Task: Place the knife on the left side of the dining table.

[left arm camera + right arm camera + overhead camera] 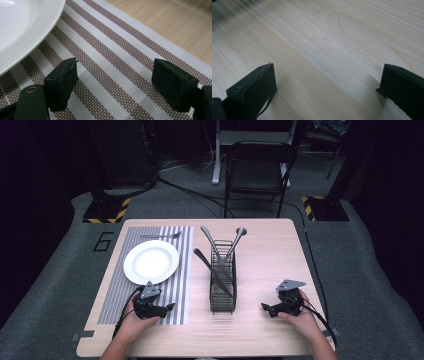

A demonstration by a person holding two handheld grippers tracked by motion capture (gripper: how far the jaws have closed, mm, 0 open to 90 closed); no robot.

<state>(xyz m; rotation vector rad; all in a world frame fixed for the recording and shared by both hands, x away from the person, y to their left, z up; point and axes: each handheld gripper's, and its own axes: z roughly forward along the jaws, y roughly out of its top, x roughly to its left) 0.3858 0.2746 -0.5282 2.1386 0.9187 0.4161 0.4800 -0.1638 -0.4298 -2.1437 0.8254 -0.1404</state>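
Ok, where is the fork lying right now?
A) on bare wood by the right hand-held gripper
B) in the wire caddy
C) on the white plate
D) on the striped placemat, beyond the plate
D: the fork lies on the striped placemat, beyond the white plate.

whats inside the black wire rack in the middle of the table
The wire rack holds cutlery standing up: several grey handles lean out of its top, and one piece lies slanted across it. Their lower ends are masked by the wires, so the exact count and types stay unclear.
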